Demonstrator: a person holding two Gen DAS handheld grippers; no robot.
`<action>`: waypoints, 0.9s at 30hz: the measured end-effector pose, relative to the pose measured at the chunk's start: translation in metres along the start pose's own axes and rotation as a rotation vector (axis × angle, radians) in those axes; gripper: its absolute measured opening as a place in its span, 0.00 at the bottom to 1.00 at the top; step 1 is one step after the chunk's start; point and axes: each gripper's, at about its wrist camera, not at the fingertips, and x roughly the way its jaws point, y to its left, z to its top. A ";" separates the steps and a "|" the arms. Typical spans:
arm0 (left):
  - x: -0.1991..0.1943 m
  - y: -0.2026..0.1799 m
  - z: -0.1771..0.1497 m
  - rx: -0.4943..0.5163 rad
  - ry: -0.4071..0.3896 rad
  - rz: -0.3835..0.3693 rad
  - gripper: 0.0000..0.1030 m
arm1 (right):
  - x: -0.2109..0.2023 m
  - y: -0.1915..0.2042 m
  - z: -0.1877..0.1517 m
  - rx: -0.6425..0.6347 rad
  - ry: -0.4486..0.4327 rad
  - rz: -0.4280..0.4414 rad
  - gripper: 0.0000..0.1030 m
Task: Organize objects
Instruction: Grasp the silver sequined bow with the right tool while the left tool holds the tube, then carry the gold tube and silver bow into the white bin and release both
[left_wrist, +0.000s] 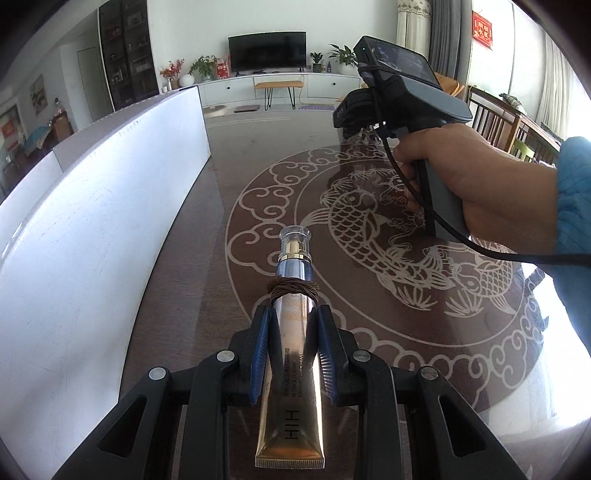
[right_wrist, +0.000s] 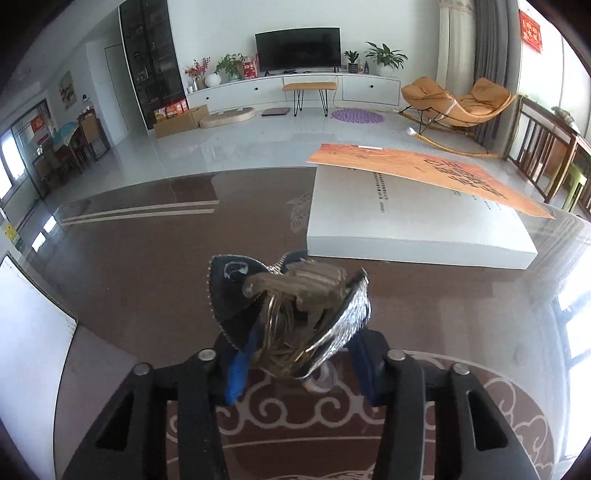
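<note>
In the left wrist view my left gripper (left_wrist: 294, 312) is shut on a gold cosmetic tube (left_wrist: 291, 369) that points away from me. The tube has a clear cap, and a brown hair tie (left_wrist: 291, 290) is wound around its neck just past the blue pads. In the right wrist view my right gripper (right_wrist: 299, 343) is shut on a bunch of keys (right_wrist: 295, 291) with a black fob and a silver leaf charm. The bunch hangs above the brown table (right_wrist: 129, 277). A person's hand (left_wrist: 454, 173) holds the right gripper's handle at the upper right of the left view.
A flat white box (right_wrist: 406, 221) with an orange printed sheet on it lies on the table ahead and right of the keys. A long white panel (left_wrist: 92, 221) runs along the table's left side. The table top carries a fish and cloud pattern (left_wrist: 369, 221).
</note>
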 end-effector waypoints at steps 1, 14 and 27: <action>0.001 0.000 0.000 0.000 0.000 0.000 0.26 | -0.002 -0.003 -0.002 -0.004 0.001 0.003 0.29; 0.000 0.005 -0.001 -0.022 0.000 -0.030 0.25 | -0.122 -0.043 -0.145 -0.114 0.014 0.165 0.29; -0.076 0.017 -0.064 -0.089 -0.090 -0.190 0.24 | -0.253 -0.086 -0.274 0.059 -0.037 0.294 0.28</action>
